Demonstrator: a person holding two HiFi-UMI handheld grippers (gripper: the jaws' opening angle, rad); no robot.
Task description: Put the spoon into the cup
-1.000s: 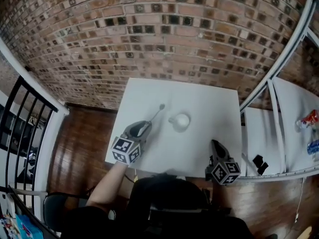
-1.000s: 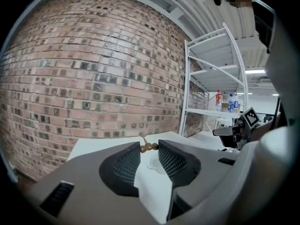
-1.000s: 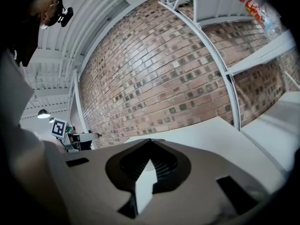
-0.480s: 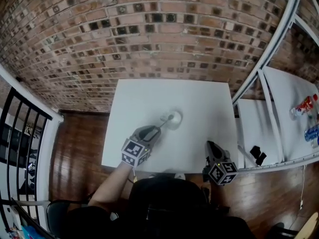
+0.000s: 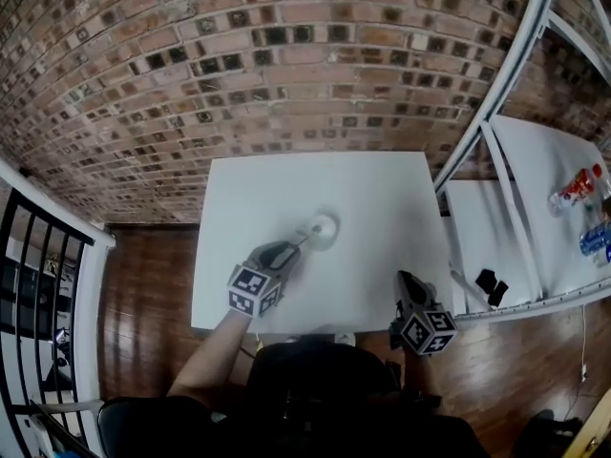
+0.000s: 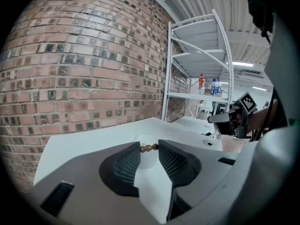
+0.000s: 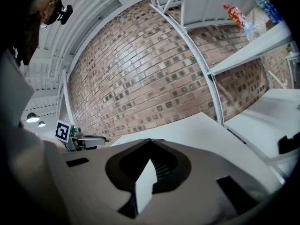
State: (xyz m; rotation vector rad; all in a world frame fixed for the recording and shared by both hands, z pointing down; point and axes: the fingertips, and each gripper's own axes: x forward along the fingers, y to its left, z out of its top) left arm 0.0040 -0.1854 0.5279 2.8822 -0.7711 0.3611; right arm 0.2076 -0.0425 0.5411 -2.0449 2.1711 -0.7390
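A small white cup [image 5: 323, 227] stands near the middle of the white table [image 5: 382, 184]. My left gripper [image 5: 289, 250] is shut on the spoon [image 5: 306, 237], whose far end reaches to the cup's rim. In the left gripper view the spoon's brown beaded handle [image 6: 148, 147] is pinched across the jaw tips of the left gripper [image 6: 149, 150], with the pale cup [image 6: 146, 159] just behind. My right gripper [image 5: 409, 281] hovers at the table's front right corner, away from the cup. In the right gripper view the right gripper [image 7: 151, 142] is shut with nothing in it.
A white metal shelf rack [image 5: 496, 113] stands right of the table, with bottles [image 5: 580, 187] and a black object [image 5: 492, 284] on its shelves. A brick wall [image 5: 239, 55] backs the table. A black railing [image 5: 38, 284] runs along the left over wooden floor.
My left gripper carried the spoon rightwards and forward, from beside the cup up to it. The right gripper shifted a little near the front right corner.
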